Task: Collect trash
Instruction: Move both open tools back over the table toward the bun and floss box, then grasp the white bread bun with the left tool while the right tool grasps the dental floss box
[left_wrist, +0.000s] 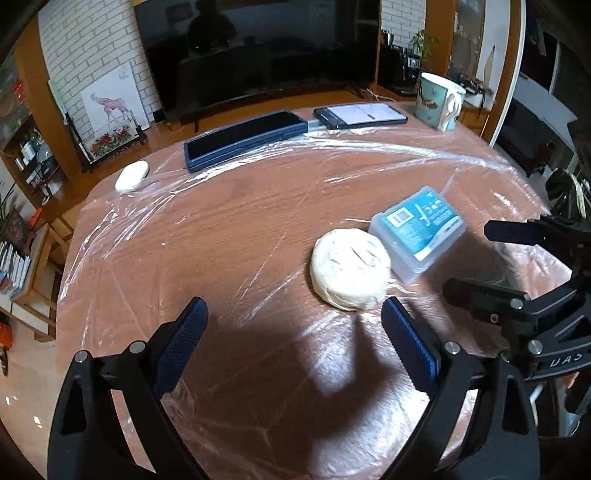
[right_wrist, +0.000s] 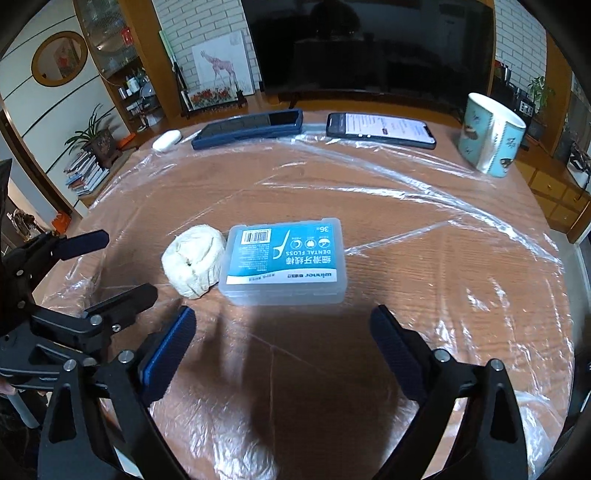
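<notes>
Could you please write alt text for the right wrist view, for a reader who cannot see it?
The open right gripper hangs over a plastic-wrapped wooden table, nothing between its fingers, aimed at a dental floss box with a crumpled white wad beside it. The left gripper is at the left edge; two phones, a mug and a small white case sit at the far side.

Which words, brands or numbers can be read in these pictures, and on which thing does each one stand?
"DENTAL FLOSS": label of the floss box, upside down in the right wrist view.
"winner": same label, with Chinese characters I cannot make out.
"36": corner of the same label.
"UAS": black frame of the right gripper; it may run on out of view.
Too small: the label's fine print and barcode digits, the text on the phone.
</notes>
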